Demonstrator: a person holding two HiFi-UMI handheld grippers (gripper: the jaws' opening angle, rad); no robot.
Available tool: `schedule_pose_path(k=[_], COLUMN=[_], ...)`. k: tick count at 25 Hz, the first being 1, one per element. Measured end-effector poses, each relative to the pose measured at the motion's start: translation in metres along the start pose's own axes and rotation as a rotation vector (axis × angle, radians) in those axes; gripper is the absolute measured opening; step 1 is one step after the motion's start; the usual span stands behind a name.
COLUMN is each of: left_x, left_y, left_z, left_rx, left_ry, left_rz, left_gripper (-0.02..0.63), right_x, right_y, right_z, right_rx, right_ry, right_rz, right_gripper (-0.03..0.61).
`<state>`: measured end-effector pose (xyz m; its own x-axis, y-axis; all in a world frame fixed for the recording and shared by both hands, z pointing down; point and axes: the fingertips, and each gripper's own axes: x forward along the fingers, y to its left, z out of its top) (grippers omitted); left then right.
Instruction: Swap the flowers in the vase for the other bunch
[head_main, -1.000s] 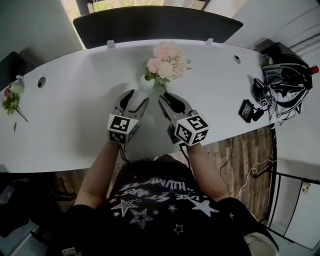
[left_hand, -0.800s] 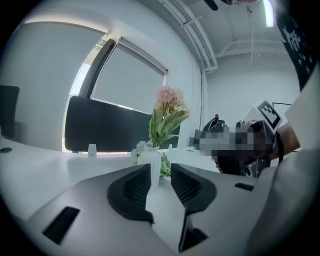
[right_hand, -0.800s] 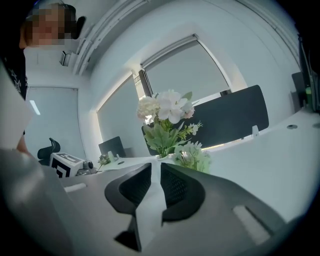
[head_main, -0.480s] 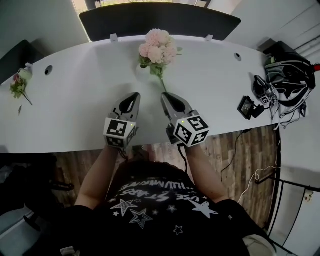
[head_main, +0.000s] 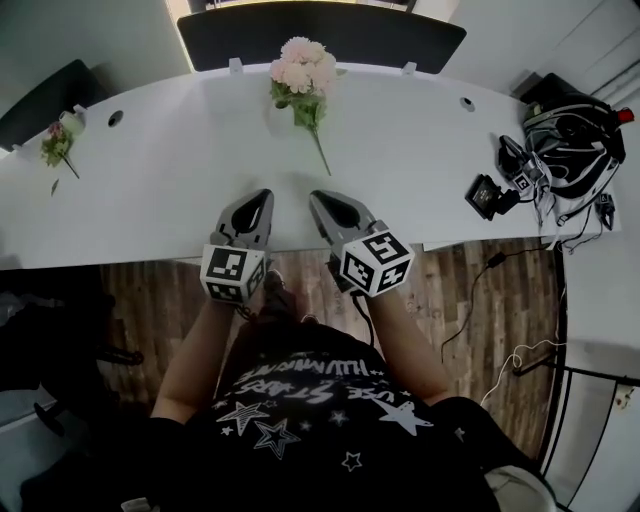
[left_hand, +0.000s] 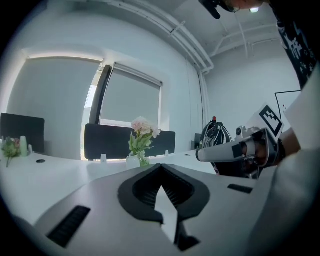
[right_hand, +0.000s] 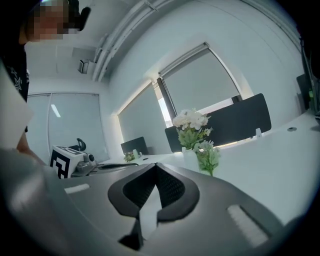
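Standing in white vase (left_hand: 132, 161), pink flowers (head_main: 300, 65); left gripper (head_main: 262, 197) and right gripper (head_main: 319, 199) jaws fully together, both empty

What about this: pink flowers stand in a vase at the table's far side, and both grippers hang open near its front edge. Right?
Not quite: the left gripper and the right gripper are both shut and empty, as the two gripper views show. The rest holds.

desk (head_main: 180, 200): white, curved | floor (head_main: 510, 300): wood planks | screen (head_main: 320, 40): dark, behind desk
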<state>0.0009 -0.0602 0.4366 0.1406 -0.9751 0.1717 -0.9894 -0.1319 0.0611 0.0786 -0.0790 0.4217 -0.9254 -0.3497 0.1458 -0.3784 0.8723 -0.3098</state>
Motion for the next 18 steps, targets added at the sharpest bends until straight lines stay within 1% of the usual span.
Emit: schedule_pose_path(k=[3,6,9,12,15,18], left_x=[-0.021,-0.043,-0.062,-0.074,-0.079,-0.084], left_y=[-0.012,-0.024,-0.033,-0.034,-0.032,-0.032], left_z=[0.004,0.005,0.005,0.007,0.01,0.007], left_rx=[0.005,-0.014,-0.031,-0.006,0.004,-0.003], left_ry=[-0.015,-0.019,-0.033,-0.039,-0.051,-0.05], left_rz=[0.028,0.053,0.055,0.053,0.066,0.058], left_gripper=[0.008,0.008,0.008,0.008,0.008,0.008], right_x=[-0.014,-0.025,-0.03,-0.033,-0.036,-0.037], right_y=[0.017,0.029,0.042,0.058,0.066,0.068], right_z=[-0.006,-0.013,-0.02,-0.025,-0.024,-0.025], right_rx=[-0.02,-0.017,-0.009,-0.032,-0.049,-0.056], right_ry=[0.013,0.02,0.03,0.052,0.055,0.061], right_rz=[0.035,0.057,0.082,0.112,0.121,0.112], right_gripper=[0.002,0.002,0.002,0.002,0.002,0.002])
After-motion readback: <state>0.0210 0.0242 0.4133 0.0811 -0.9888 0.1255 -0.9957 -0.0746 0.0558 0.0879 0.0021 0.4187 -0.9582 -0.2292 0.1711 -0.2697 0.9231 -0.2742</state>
